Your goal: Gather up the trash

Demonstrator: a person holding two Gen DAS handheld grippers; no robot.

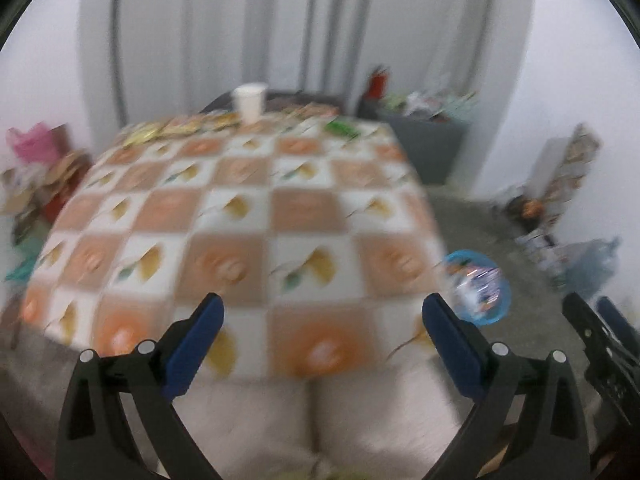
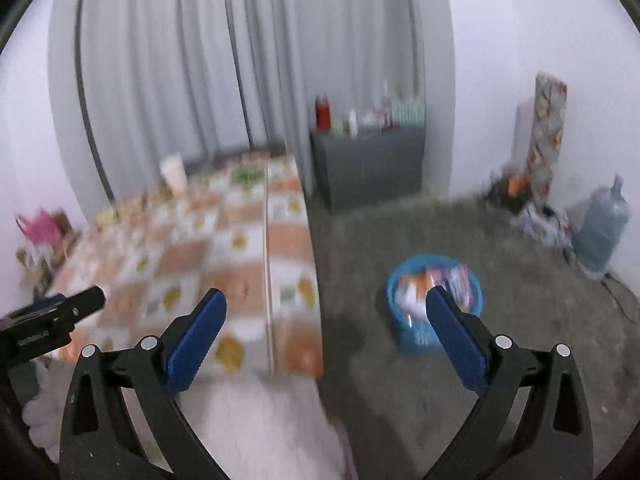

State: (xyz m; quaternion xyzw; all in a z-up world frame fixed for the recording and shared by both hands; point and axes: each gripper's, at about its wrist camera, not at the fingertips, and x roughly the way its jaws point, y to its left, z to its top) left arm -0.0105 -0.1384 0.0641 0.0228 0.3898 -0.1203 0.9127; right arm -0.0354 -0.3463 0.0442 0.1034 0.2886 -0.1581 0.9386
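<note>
Both frames motion-blurred; fine detail unreliable. Nearest: left gripper [image 1: 322, 316] with jaws spread wide, nothing between the blue pads; right gripper [image 2: 326, 308] likewise spread wide and empty. Both point down and forward over the near edge of the table [image 1: 240, 216], which is covered in an orange-and-white checked cloth; the near and middle squares look bare. On the floor just beside the table's right side stands the blue trash basket [image 2: 434, 280], already holding several wrappers, colours mixed, items not separable. Far edge of the table: a row of flat snack wrappers [image 1: 176, 128], yellow-green at left, one green wrapper [image 1: 340, 128] toward the right, and a white paper cup [image 1: 250, 100] standing upright among them. Beyond: grey cabinet [image 2: 368, 164] with bottles on top, curtain behind, water jug [image 2: 604, 228] in the far right corner. Judgement: step in hand is the reach for the next piece of trash, all of which lies at the far edge. To do it well: keep jaws wide until over one wrapper, come in low and flat so a pad slides under the edge, pinch one item only, avoid tipping the cup. Take the cup around its wall, gently, since paper crushes.
</note>
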